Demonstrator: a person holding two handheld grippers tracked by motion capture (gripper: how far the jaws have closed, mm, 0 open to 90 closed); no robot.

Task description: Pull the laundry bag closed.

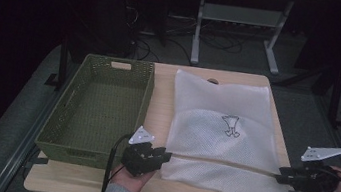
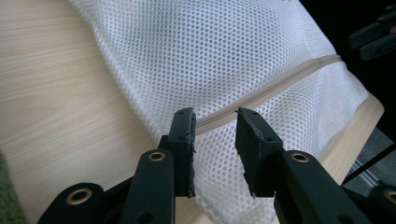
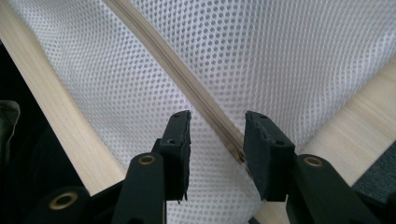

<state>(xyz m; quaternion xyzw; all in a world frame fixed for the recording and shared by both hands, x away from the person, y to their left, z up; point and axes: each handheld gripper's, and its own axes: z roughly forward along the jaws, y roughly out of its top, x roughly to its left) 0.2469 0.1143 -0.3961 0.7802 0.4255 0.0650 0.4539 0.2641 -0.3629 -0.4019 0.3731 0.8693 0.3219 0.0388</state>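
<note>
A white mesh laundry bag point(image 1: 224, 129) with a small dark print lies flat on the wooden table point(image 1: 159, 104). A beige zipper point(image 1: 222, 162) runs across it near the front edge. My left gripper point(image 1: 166, 155) is at the zipper's left end, and in the left gripper view its jaws point(image 2: 215, 116) stand apart just above the zipper point(image 2: 280, 84) with nothing pinched. My right gripper point(image 1: 279, 178) is at the zipper's right end. In the right gripper view it point(image 3: 217, 119) is open too, and the zipper point(image 3: 173, 70) runs down between the pads without being pressed.
An olive woven basket point(image 1: 63, 106) with nothing in it stands on the left half of the table, close beside my left gripper. The table's front edge lies just below the bag. Dark floor, cables and metal table legs point(image 1: 198, 24) lie beyond the far edge.
</note>
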